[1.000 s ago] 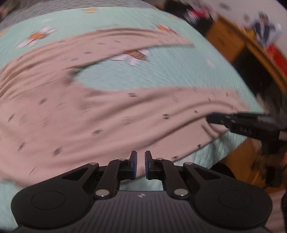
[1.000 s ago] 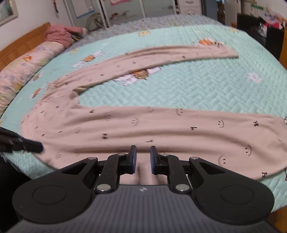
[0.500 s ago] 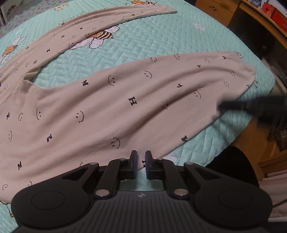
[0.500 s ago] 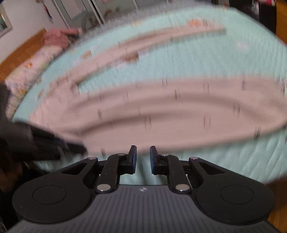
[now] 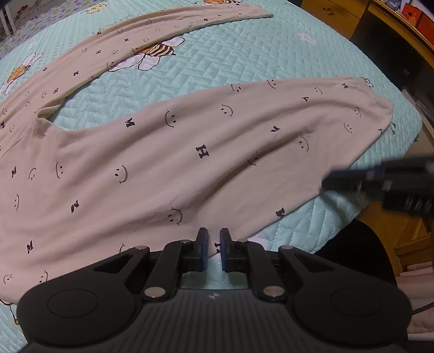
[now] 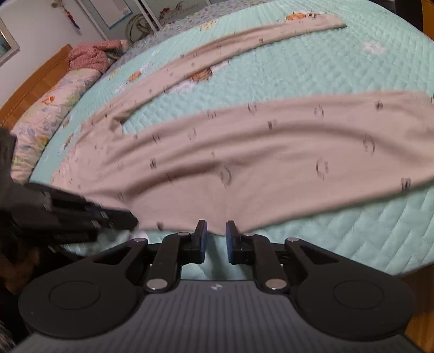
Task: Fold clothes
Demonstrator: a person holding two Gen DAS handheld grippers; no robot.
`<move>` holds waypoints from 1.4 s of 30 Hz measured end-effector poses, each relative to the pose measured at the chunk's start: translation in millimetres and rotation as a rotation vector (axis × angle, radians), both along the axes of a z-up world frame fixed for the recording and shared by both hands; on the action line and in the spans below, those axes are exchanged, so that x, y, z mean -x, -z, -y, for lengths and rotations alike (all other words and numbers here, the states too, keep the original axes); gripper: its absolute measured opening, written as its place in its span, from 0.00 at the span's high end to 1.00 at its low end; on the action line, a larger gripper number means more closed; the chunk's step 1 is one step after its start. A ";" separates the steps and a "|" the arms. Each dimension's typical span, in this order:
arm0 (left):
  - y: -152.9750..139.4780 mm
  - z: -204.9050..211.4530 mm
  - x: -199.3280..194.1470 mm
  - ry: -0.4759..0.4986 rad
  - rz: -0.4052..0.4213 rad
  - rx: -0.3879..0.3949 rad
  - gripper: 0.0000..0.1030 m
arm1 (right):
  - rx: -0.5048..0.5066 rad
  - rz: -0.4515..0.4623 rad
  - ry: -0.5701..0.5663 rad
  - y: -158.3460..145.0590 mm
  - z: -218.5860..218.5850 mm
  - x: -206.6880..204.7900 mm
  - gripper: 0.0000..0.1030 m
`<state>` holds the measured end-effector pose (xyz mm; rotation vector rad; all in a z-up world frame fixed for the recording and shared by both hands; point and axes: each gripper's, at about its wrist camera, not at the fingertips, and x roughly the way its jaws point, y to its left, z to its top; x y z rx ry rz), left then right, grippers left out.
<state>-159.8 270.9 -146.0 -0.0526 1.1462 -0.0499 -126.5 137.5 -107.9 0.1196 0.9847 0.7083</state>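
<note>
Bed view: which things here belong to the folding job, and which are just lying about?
Job:
- beige trousers, spread flat with legs apart
- left gripper, at the near edge of the trousers
- right gripper, also at that edge
- quilt they lie on

Lying about:
- floral pillow
- red cloth bundle near the headboard
- wooden cabinet

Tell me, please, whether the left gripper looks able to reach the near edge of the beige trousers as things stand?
Probably yes. The left gripper sits right at the near edge of the beige trousers, with nothing between; its narrow gap holds no cloth.
</note>
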 end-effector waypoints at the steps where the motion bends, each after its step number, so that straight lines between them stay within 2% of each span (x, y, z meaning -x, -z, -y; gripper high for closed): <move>1: 0.3 0.2 0.1 -0.001 0.001 -0.001 0.92 | -0.011 0.027 0.001 -6.2 -3.9 -1.8 0.83; 2: 0.3 0.4 0.0 -0.002 0.001 -0.001 0.92 | -0.025 0.050 0.003 -11.5 -7.8 -3.7 0.82; 4: 0.2 0.6 -0.4 -0.002 -0.001 -0.001 0.92 | -0.048 0.042 0.001 -9.4 -15.7 -9.9 0.82; 6: 0.3 -0.1 -0.7 -0.003 -0.004 0.004 0.92 | -0.010 0.006 -0.024 7.4 -24.9 -9.9 0.80; 9: 0.4 -1.9 -0.8 -0.005 -0.005 0.013 0.92 | -0.020 0.016 -0.027 24.2 -16.6 8.9 0.81; 13: 0.4 -1.0 -1.1 -0.007 -0.005 0.009 0.91 | -0.051 -0.071 -0.003 18.9 2.2 13.9 0.81; 16: 0.4 0.7 0.0 -0.007 -0.001 0.000 0.91 | -0.073 -0.028 0.017 2.7 2.3 10.8 0.79; 18: 0.4 1.3 0.1 -0.009 -0.002 -0.005 0.91 | -0.091 0.018 0.034 -7.3 -0.4 6.8 0.71; 20: 0.4 1.5 -0.4 -0.008 -0.003 -0.008 0.91 | -0.109 0.049 0.055 -10.5 -4.4 0.4 0.52; 21: 0.4 1.3 -0.5 -0.008 -0.005 -0.008 0.91 | -0.086 0.036 0.048 -3.9 -8.0 -1.9 0.51; 23: 0.3 1.1 -0.8 -0.006 -0.006 -0.007 0.91 | -0.029 0.000 0.021 10.5 -13.0 -1.0 0.52; 27: 0.4 0.8 -0.7 -0.004 -0.004 -0.006 0.91 | 0.015 0.002 -0.023 13.0 -8.0 17.9 0.54; 28: 0.3 1.1 -0.9 -0.006 -0.005 -0.006 0.91 | 0.018 -0.009 -0.025 11.3 -6.6 18.8 0.57; 30: 0.2 1.6 -0.7 -0.006 -0.004 -0.007 0.91 | -0.013 -0.012 -0.015 3.3 -4.1 17.0 0.59; 33: 0.4 1.0 -0.6 -0.008 -0.003 -0.006 0.91 | -0.071 0.034 0.002 -10.5 -11.1 12.6 0.59; 36: -0.2 -0.4 -0.3 -0.005 -0.004 0.000 0.91 | -0.079 0.022 -0.009 -1.4 -24.0 6.8 0.59; 38: -0.9 -6.8 1.0 -0.014 -0.008 0.036 0.91 | -0.045 -0.020 -0.028 20.6 -28.5 10.2 0.60; 42: -3.6 -30.2 8.7 -0.072 -0.022 0.173 0.91 | -0.083 -0.067 -0.004 19.3 -7.6 22.5 0.61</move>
